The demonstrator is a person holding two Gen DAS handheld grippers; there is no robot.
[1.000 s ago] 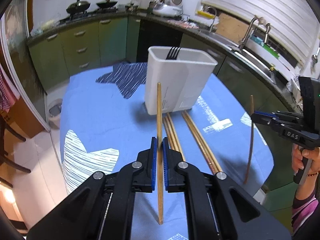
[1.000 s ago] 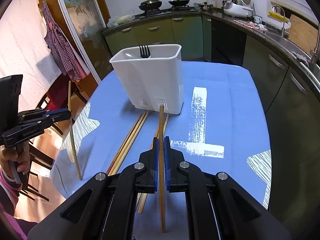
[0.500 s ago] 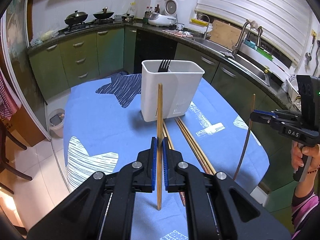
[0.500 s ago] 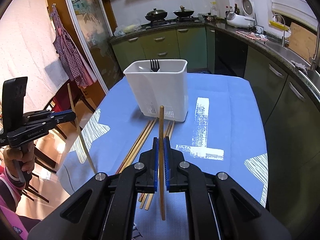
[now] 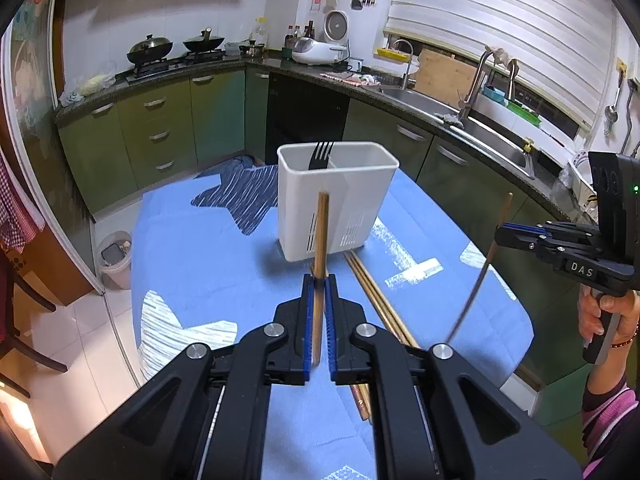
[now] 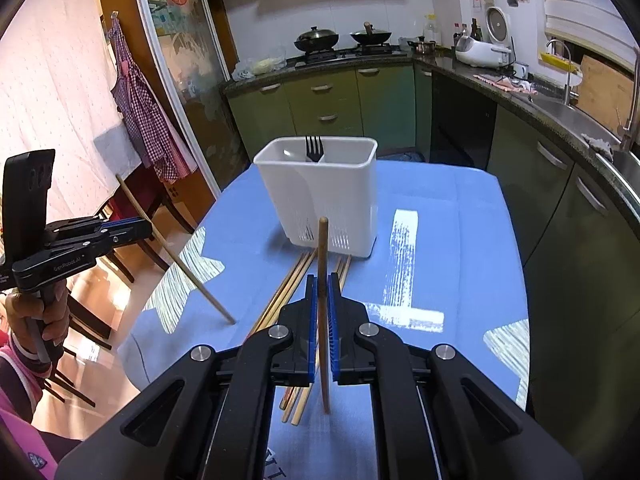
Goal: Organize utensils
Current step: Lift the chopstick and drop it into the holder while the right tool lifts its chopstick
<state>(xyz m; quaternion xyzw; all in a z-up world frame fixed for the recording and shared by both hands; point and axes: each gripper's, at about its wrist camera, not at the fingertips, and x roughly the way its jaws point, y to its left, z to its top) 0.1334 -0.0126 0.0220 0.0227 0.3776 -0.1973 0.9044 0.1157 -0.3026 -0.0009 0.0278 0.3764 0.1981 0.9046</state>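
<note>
Now lifted clear of the tablecloth [image 5: 208,280], left gripper [image 5: 319,312] and right gripper [image 6: 322,316] each clamp one chopstick, ready to carry to the white caddy [image 5: 340,216].

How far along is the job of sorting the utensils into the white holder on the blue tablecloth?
Done: a fork stands in the white holder. In hand: the left hand-held gripper and the right hand-held gripper are each shut on one chopstick, both above the table. Left: several loose chopsticks lie on the blue tablecloth in front of the holder.
</note>
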